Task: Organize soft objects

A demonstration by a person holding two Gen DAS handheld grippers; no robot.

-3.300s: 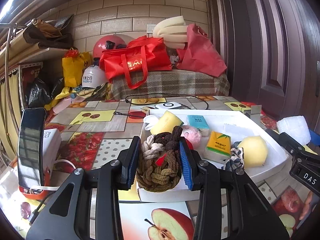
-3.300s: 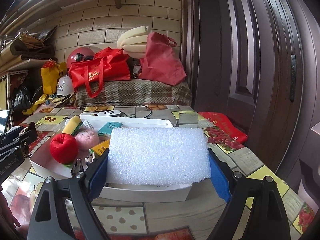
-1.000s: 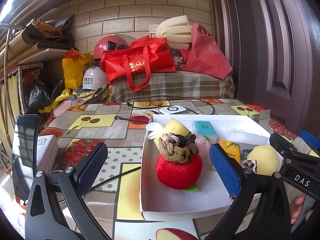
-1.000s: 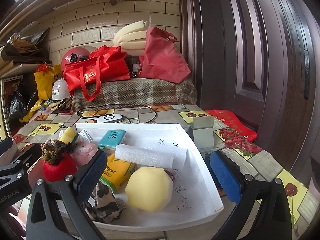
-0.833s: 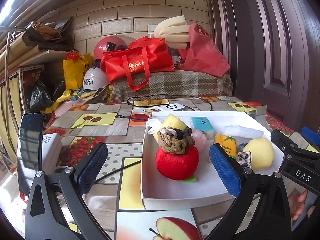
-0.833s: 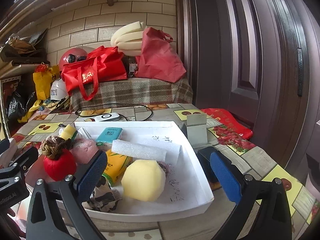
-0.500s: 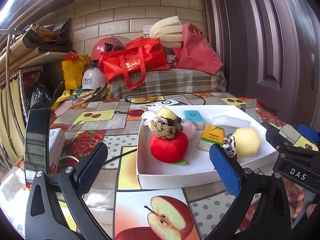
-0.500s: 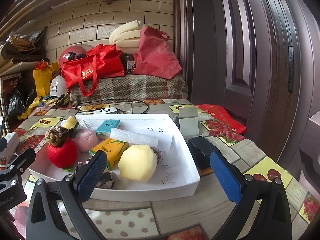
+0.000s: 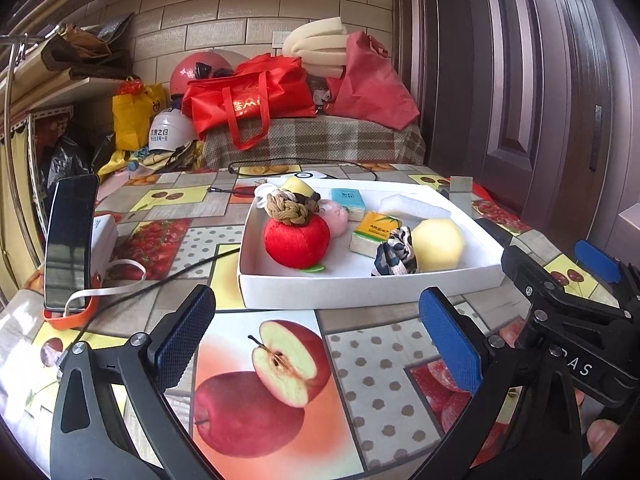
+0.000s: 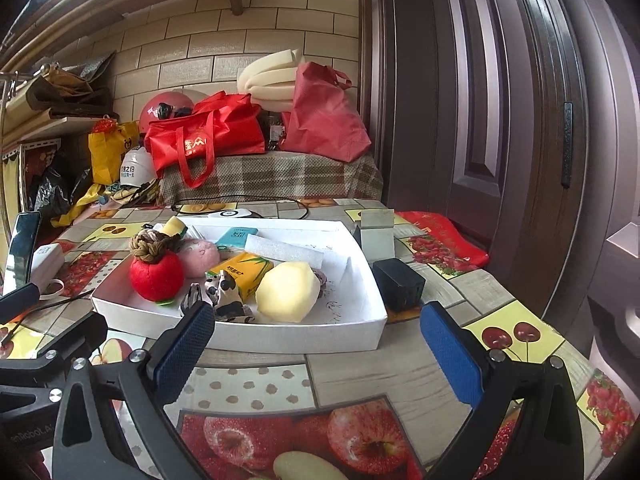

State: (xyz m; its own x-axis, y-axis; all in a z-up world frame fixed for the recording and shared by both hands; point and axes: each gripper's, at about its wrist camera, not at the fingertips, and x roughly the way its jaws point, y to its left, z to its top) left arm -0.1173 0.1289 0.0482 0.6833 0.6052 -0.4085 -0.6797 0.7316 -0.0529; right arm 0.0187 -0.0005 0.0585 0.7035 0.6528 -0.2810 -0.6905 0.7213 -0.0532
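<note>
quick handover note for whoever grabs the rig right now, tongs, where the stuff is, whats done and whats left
Left tongs: open, empty, over the table short of the white tray.
Right tongs: open, empty, also short of the tray.
In the tray: red plush apple with the brown braided bands on top, pink plush, yellow sponge ball, patterned scrunchie, tissue packs, white foam sheet.
Done: every soft item in view is boxed.
Left: none visible outside; check the table.

Daylight enters top-left, blown out there. Scene evenly bright, shadows soft. Heavy fisheye bending, dark vignette corners. Mild glare on door (image 10: 520, 120). Focus sharp.
</note>
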